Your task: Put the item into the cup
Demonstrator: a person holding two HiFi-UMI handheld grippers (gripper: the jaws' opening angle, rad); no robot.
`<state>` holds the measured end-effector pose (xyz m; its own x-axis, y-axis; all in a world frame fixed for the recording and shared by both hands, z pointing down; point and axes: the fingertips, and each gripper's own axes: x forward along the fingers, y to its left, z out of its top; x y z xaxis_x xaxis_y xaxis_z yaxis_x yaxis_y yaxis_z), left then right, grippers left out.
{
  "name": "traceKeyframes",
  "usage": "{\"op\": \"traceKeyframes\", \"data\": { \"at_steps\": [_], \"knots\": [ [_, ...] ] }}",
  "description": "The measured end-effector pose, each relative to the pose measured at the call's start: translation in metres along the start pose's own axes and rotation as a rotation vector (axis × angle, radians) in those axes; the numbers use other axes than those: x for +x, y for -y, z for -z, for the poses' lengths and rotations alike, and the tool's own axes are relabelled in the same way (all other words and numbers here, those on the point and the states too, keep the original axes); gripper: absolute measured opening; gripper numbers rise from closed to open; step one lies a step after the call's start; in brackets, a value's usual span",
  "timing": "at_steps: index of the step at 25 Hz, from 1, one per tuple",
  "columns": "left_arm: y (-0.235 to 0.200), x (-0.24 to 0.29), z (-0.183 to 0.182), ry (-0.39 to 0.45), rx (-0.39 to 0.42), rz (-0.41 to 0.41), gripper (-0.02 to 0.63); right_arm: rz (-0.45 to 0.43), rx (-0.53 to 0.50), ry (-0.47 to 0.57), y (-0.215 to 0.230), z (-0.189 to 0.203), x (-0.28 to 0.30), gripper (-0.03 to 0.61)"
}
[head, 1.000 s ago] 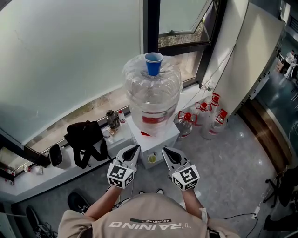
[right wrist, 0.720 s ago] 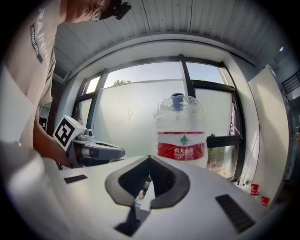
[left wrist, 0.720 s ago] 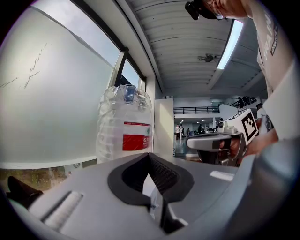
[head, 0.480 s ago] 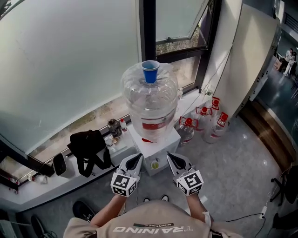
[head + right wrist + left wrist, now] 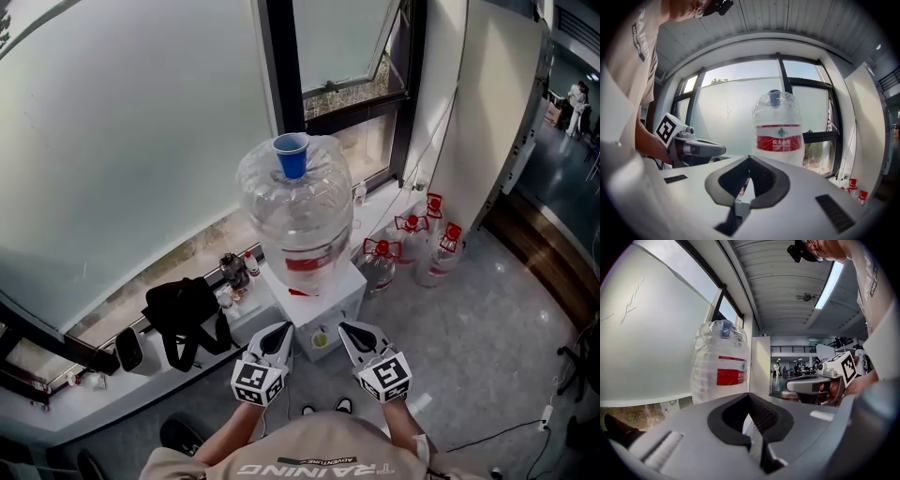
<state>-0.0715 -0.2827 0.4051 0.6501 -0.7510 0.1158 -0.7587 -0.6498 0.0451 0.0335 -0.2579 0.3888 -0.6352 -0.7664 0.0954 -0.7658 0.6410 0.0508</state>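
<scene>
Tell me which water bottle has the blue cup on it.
The big clear jug on the white stand: the blue cup sits on its top. The smaller red-capped bottles on the floor to its right carry nothing.

Setting: office-type workplace. Evidence: big water jug on a white dispenser beside tall windows; spare bottles on polished floor; ceiling strip light; open hall beyond.

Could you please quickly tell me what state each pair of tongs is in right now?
Left tongs: closed, holding nothing.
Right tongs: closed, holding nothing.
</scene>
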Motion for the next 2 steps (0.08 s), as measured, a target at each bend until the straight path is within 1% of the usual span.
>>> {"op": "traceKeyframes", "data": {
  "at_steps": [2],
  "knots": [
    [-0.0014,0.0049,0.0002,0.004,0.001,0.000,0.008,-0.001,-0.005,-0.001,0.0028,0.0013,0.0018,0.011]
  ]
}}
